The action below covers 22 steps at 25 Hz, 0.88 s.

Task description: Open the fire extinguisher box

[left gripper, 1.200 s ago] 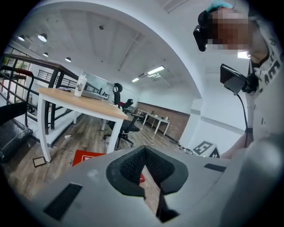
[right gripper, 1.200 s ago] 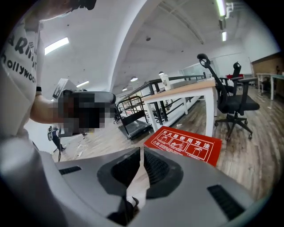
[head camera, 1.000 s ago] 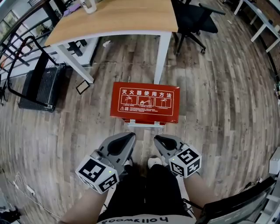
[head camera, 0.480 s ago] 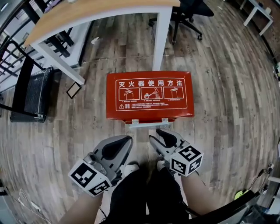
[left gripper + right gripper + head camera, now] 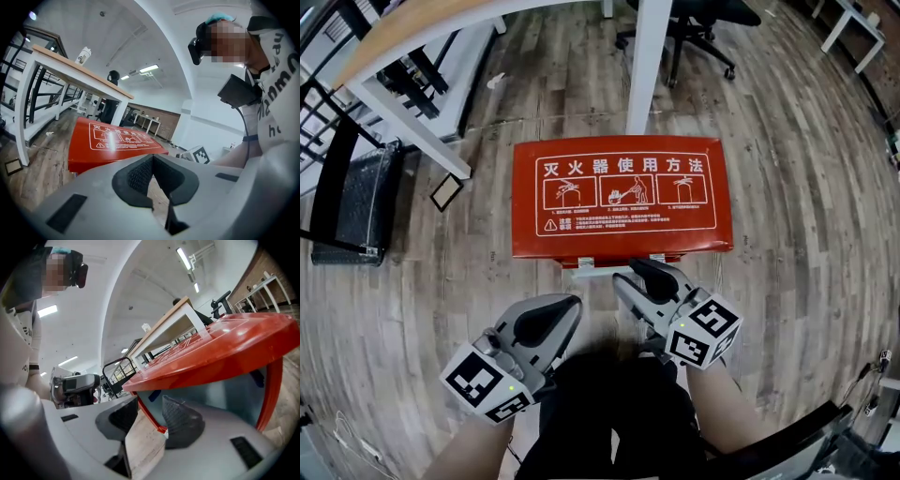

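The red fire extinguisher box [image 5: 623, 192] lies on the wooden floor, its lid facing up with white printed pictures. Small pale latches [image 5: 600, 270] sit along its near edge. My right gripper [image 5: 645, 274] is at that near edge, right of the middle, open; in the right gripper view the pads [image 5: 180, 416] stand apart just under the red lid's rim [image 5: 225, 348], with nothing gripped. My left gripper [image 5: 551, 314] hangs back from the box, shut and empty. In the left gripper view its tips [image 5: 152, 161] meet, and the box [image 5: 117, 140] lies beyond them.
A white desk leg [image 5: 647, 56] stands just behind the box, with an office chair [image 5: 694, 28] beyond it. A black case [image 5: 352, 202] and a small framed plate [image 5: 445, 192] lie at the left. The person's legs [image 5: 609, 412] are close below the grippers.
The view has closed in on the box. My right gripper has moved forward to the box's near edge and its jaws have parted. The left gripper has stayed back.
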Motion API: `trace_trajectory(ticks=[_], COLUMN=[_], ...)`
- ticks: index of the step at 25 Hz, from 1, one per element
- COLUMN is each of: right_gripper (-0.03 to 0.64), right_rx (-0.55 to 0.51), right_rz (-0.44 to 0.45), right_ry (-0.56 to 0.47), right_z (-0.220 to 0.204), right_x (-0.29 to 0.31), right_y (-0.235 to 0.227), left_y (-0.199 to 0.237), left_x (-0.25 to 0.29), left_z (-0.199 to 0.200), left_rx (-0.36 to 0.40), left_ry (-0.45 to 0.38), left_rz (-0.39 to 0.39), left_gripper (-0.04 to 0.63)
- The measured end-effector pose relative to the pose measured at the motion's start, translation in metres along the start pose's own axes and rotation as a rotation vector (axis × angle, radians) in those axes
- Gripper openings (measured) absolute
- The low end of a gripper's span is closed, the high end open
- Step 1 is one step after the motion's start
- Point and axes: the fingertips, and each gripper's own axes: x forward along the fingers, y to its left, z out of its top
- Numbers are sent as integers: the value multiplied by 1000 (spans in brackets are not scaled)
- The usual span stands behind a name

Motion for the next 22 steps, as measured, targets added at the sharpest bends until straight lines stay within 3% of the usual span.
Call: trace_trajectory(ticks=[5, 16, 22], right_gripper=[149, 153, 153], right_rx=[-4, 148, 281], right_rz=[28, 96, 123], right_ry=[-10, -162, -239], right_z=[8, 23, 39], right_x=[8, 6, -3], right_y=[-4, -11, 0], left_y=[2, 1, -10], left_x=[3, 0, -7], left_z=[-2, 1, 15], left_rx=[1, 14, -8], left_ry=[-5, -39, -48], left_rz=[2, 10, 7], left_gripper=[6, 6, 6])
